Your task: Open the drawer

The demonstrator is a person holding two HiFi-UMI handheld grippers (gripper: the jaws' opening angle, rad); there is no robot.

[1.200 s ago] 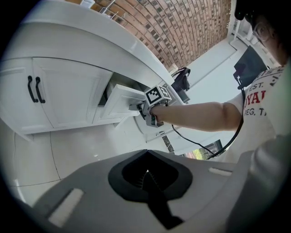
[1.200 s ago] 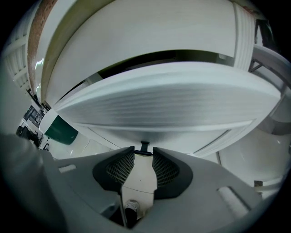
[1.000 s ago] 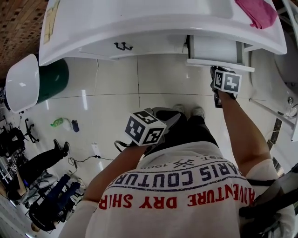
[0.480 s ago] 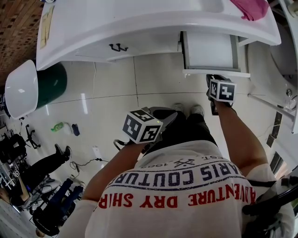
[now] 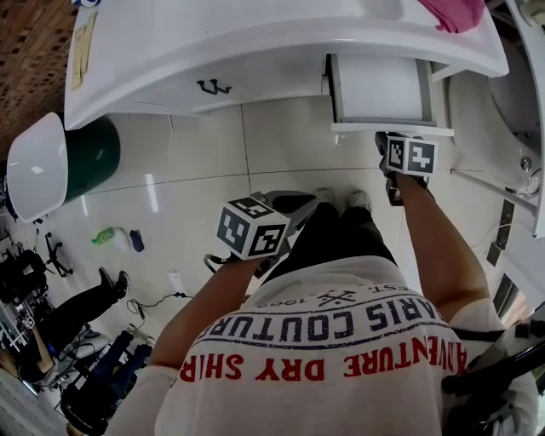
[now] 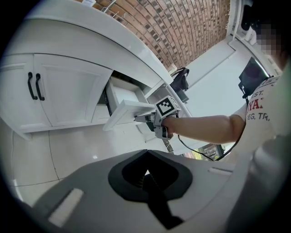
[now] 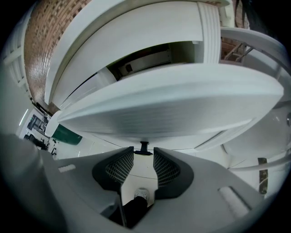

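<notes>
A white drawer [image 5: 379, 89] stands pulled out of the white cabinet at the upper right of the head view. My right gripper [image 5: 388, 141] sits just under its front panel [image 7: 173, 109]. The small dark handle [image 7: 144, 146] lies between the fingertips of my right gripper [image 7: 143, 157]. Its jaws are opening and the pads stand clear of the handle. My left gripper [image 5: 294, 205] hangs lower, over the floor and away from the cabinet, with its jaws closed on nothing. In the left gripper view, my left gripper [image 6: 146, 172] looks across at the drawer [image 6: 127, 109].
Cabinet doors with two dark handles [image 5: 213, 86] are left of the drawer. A pink cloth [image 5: 460, 13] lies on the counter top. A green bin with a white lid [image 5: 85, 157] stands at the left, bottles [image 5: 115, 230] lie on the floor, and a seated person's legs [image 5: 77, 289] show lower left.
The drawer has slid further out of the cabinet, and my right gripper came back with its front panel. My left gripper has barely shifted.
</notes>
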